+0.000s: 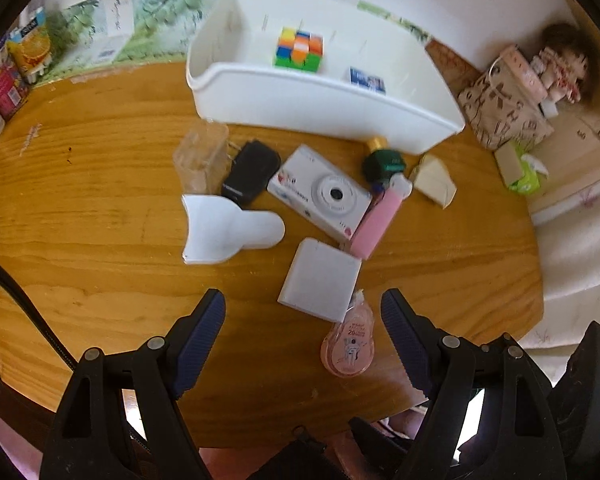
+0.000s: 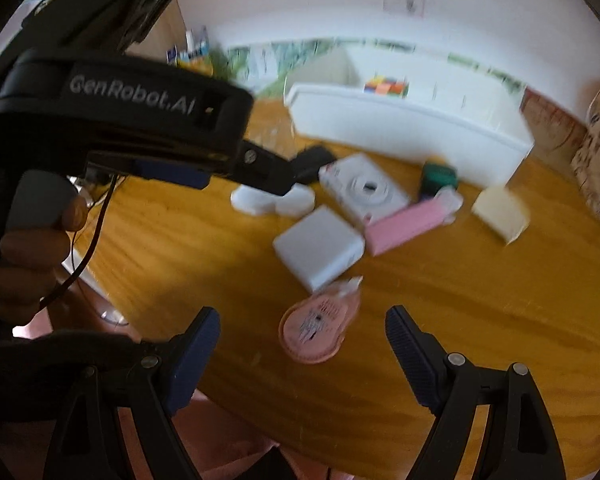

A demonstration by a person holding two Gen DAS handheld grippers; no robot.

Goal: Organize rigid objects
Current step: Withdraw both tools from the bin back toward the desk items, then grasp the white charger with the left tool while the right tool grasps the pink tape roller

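A white bin (image 1: 260, 96) at the back of the wooden table holds a colour cube (image 1: 299, 49) and a small blue card (image 1: 367, 79). In front of it lie a white camera (image 1: 320, 192), a black charger (image 1: 252, 172), a white flat box (image 1: 320, 280), a pink case (image 1: 378, 220), a pink tape dispenser (image 1: 348, 348) and a white funnel-shaped piece (image 1: 224, 228). My left gripper (image 1: 303, 320) hangs open above the tape dispenser and the box. My right gripper (image 2: 303, 332) is open too, over the tape dispenser (image 2: 316, 328). A hand holds the left gripper's body (image 2: 132, 120) in the right wrist view.
A green-capped bottle (image 1: 380, 162), a cream wedge-shaped piece (image 1: 434, 180) and a clear plastic piece (image 1: 202, 152) lie near the bin. Cartons (image 1: 16, 64) stand at the back left. A patterned bag (image 1: 504, 108) and a doll (image 1: 560, 68) sit at the right, past the table edge (image 1: 538, 240).
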